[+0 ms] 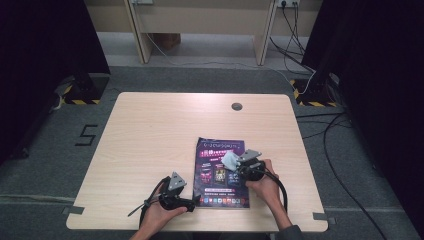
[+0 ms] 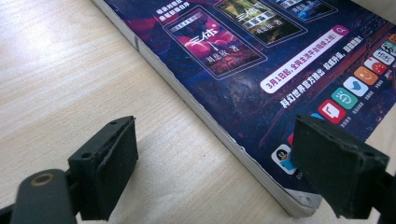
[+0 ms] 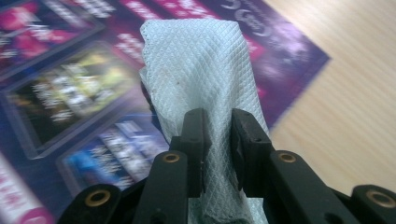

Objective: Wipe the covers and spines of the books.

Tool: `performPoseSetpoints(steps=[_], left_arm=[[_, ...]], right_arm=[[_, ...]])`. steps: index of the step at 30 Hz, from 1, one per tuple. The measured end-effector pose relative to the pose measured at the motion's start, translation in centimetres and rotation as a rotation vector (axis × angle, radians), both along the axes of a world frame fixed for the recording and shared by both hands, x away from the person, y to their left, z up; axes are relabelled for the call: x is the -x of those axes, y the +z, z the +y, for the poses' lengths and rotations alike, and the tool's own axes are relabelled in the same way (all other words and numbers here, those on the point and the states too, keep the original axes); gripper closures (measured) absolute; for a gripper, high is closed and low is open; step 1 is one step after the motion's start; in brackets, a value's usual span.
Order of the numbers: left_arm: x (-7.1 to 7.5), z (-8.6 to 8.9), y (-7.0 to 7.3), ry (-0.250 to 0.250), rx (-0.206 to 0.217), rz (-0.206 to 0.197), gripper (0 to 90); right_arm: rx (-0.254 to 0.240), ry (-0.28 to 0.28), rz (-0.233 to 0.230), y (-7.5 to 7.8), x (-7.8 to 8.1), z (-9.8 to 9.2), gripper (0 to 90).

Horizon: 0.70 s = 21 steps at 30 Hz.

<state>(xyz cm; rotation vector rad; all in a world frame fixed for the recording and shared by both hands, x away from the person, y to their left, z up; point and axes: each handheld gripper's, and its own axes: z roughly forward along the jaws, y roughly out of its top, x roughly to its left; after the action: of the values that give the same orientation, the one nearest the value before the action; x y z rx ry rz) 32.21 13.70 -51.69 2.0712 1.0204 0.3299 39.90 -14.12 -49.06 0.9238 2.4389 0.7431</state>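
A dark purple magazine [image 1: 221, 172] lies flat on the wooden table [image 1: 150, 135], its cover full of printed panels. My right gripper [image 1: 239, 163] hovers over the magazine's right half, shut on a folded white cloth [image 3: 201, 74] that sticks out past the fingers and rests on the cover [image 3: 56, 98]. The cloth [image 1: 230, 159] is the pale patch in the high view. My left gripper [image 1: 191, 202] sits at the magazine's near left corner with its jaws wide open. In the left gripper view one finger [image 2: 109, 165] is over bare table and the other over the cover's corner [image 2: 289, 186].
The table has a round cable hole [image 1: 237, 106] near its far edge. Black cables trail over the grey carpet at the right [image 1: 330, 130]. A wooden bench frame [image 1: 200, 20] stands beyond the table.
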Motion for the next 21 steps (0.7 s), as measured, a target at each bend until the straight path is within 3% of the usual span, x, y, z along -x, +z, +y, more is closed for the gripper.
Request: performPoseSetpoints(steps=[9, 14, 21], left_arm=[[0.0, 0.0, 0.0, 0.001, 0.0, -0.001, 14.4], [0.0, 0.0, 0.0, 0.0, 0.0, -0.001, 14.4], [0.0, 0.0, 0.0, 0.0, -0.001, -0.003, 14.5]], right_arm=[[-0.035, 0.134, 0.021, -0.1, 2.2, 3.7, 75.5], [-0.057, 0.191, 0.033, -0.2, 2.8, 4.8, 75.1], [-0.058, 0.182, 0.039, -0.2, 2.5, 4.7, 75.8]])
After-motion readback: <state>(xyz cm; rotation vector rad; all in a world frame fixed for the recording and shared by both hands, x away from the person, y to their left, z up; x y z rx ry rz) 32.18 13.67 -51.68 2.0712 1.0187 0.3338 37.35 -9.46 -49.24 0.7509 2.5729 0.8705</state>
